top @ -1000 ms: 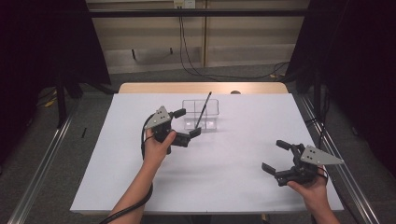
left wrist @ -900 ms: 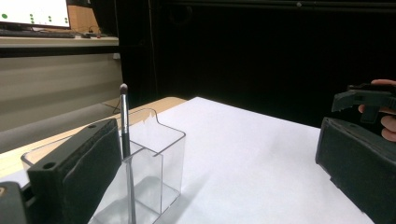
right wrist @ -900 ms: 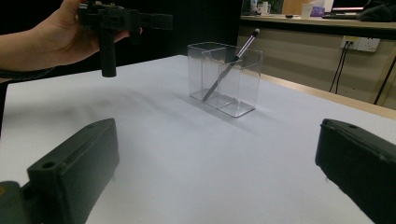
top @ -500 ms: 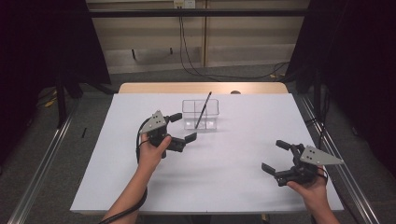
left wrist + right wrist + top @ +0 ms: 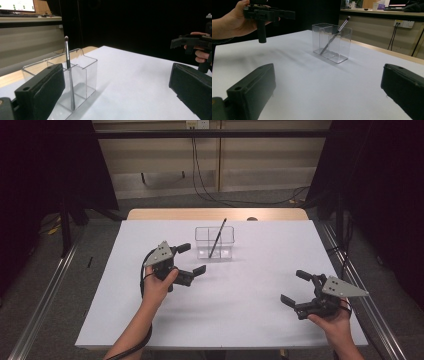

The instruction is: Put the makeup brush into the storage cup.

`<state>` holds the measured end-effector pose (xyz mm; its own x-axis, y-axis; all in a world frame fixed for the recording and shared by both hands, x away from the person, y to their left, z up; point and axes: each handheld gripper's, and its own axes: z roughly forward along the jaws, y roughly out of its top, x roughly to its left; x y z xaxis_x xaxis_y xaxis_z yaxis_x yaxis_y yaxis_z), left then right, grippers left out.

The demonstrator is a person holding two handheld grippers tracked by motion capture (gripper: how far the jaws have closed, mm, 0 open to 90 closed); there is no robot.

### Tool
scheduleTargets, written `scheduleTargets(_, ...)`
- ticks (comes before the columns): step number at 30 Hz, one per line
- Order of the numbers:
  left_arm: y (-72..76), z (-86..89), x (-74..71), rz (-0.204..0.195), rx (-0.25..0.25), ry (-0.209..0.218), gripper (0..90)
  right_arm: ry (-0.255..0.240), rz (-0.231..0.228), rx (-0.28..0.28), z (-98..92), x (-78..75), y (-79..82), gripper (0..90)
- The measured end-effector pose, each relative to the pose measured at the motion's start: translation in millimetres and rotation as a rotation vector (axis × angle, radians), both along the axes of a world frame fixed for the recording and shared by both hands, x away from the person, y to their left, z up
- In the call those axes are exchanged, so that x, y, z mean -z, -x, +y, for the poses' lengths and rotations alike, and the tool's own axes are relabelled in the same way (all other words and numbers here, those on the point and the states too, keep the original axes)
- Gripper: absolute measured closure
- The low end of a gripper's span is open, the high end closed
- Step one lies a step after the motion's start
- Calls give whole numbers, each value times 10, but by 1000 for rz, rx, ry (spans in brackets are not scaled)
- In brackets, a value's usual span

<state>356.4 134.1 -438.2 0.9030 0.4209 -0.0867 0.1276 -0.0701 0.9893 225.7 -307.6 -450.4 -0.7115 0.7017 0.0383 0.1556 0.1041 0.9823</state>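
Brush (image 5: 217, 238) stands tilted in the clear two-cell holder (image 5: 215, 242), bristles up, leaning toward 1 o'clock; holder sits on the white table (image 5: 250, 285) at 12 o'clock from centre, near the far edge. Left gripper (image 5: 191, 258) at 8 o'clock from the holder, near it, jaws wide, nothing between them, held off the table. Right gripper (image 5: 296, 287) at 4 o'clock, well apart, near the table's right edge, jaws wide, holding nothing.

We see a plain white tabletop (image 5: 250, 310) with a tan wooden far edge, a clear colourless organizer (image 5: 215, 242), a dark-handled brush (image 5: 218, 238) with a pale tip, and two black grippers topped with grey plates.
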Motion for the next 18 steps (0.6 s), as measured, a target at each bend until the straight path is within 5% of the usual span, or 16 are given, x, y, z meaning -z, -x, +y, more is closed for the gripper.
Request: scheduleTargets(18,99,151,24,8,7,-16,2,-3,0,7,-13,-5,8,0)
